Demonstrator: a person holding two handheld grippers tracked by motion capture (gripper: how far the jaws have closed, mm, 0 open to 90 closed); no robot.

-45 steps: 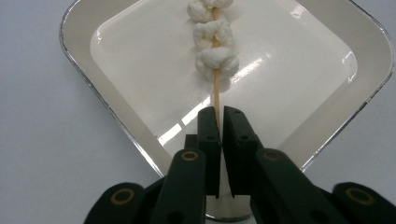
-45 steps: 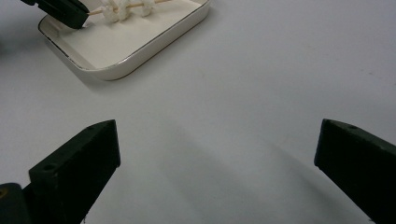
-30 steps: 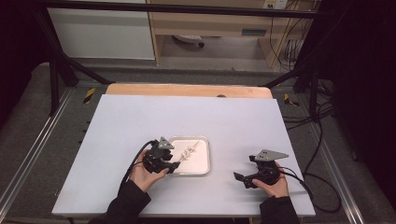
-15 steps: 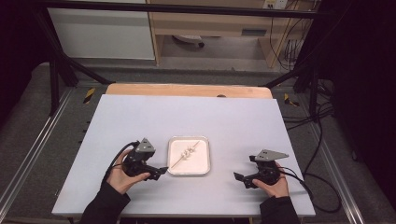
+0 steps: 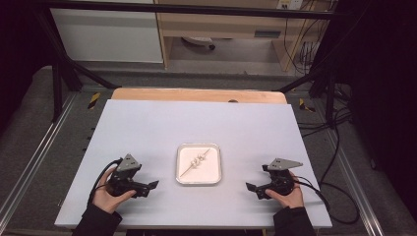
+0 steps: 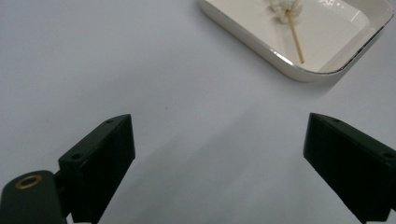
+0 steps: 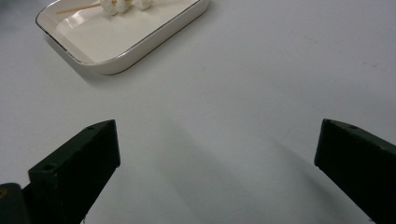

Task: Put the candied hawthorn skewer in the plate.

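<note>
A white rectangular tray (image 5: 198,182) sits at the middle of the grey-blue table. In it lies a wooden skewer (image 5: 198,161) threaded with small white pieces. My left gripper (image 5: 149,188) rests on the table left of the tray and points toward it. Its jaws have just been opening and now stand wide, with nothing between them. In the left gripper view the tray (image 6: 261,46) and skewer (image 6: 295,39) lie ahead of the left gripper (image 6: 219,135). My right gripper (image 5: 253,191) is open on the table right of the tray (image 7: 140,53), also seen as the right gripper (image 7: 219,135).
A wooden board (image 5: 196,95) borders the table's far edge. Black frame rails (image 5: 59,83) and loose cables (image 5: 334,147) run along both sides. A cable (image 5: 339,196) trails from the right gripper over the table's right edge.
My left gripper has drawn back leftward from the tray's left edge onto bare table, and its jaws have spread. The skewer stays in the tray. The right hand has not moved.
</note>
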